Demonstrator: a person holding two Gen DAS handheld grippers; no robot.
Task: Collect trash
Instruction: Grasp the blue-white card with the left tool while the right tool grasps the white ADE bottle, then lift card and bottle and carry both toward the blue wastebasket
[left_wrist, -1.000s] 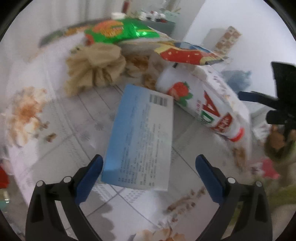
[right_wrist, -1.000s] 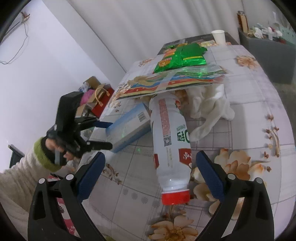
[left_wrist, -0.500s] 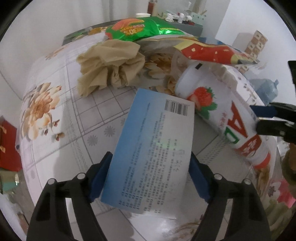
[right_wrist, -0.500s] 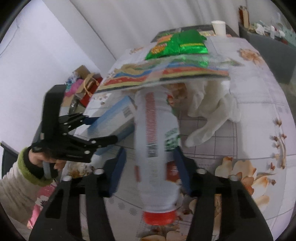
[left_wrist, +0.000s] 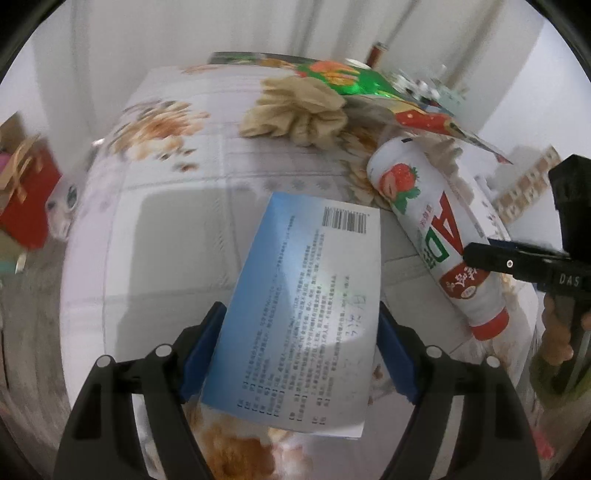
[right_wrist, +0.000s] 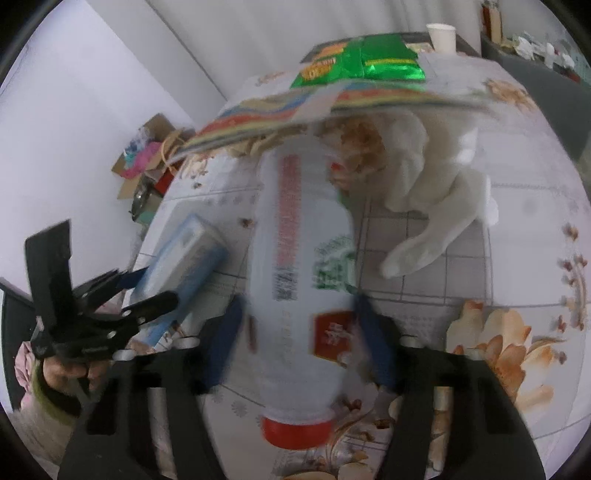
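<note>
A light blue printed box (left_wrist: 306, 295) sits between the blue pads of my left gripper (left_wrist: 301, 310), which is shut on its two long sides; it also shows from the side as the blue box (right_wrist: 184, 258). A white strawberry-drink bottle (left_wrist: 436, 229) with a red cap lies on the floral tablecloth (left_wrist: 166, 221) to the right. My right gripper (right_wrist: 299, 314) straddles the bottle (right_wrist: 295, 258). Its jaws are opening, with the pads still against the bottle's sides. The picture of it is blurred.
A crumpled tan paper (left_wrist: 299, 110), a green snack bag (right_wrist: 362, 62), a colourful flat wrapper (right_wrist: 314, 107) over the bottle's far end, and a white crumpled cloth (right_wrist: 436, 206) lie further back. A paper cup (right_wrist: 441, 35) stands far off. A red gift bag (left_wrist: 26, 192) is off the table's left.
The left jaws closed from wide open onto the blue box and the gripper rolled. The right jaws closed around the bottle, then widened slightly, and the bottle now looks nearer.
</note>
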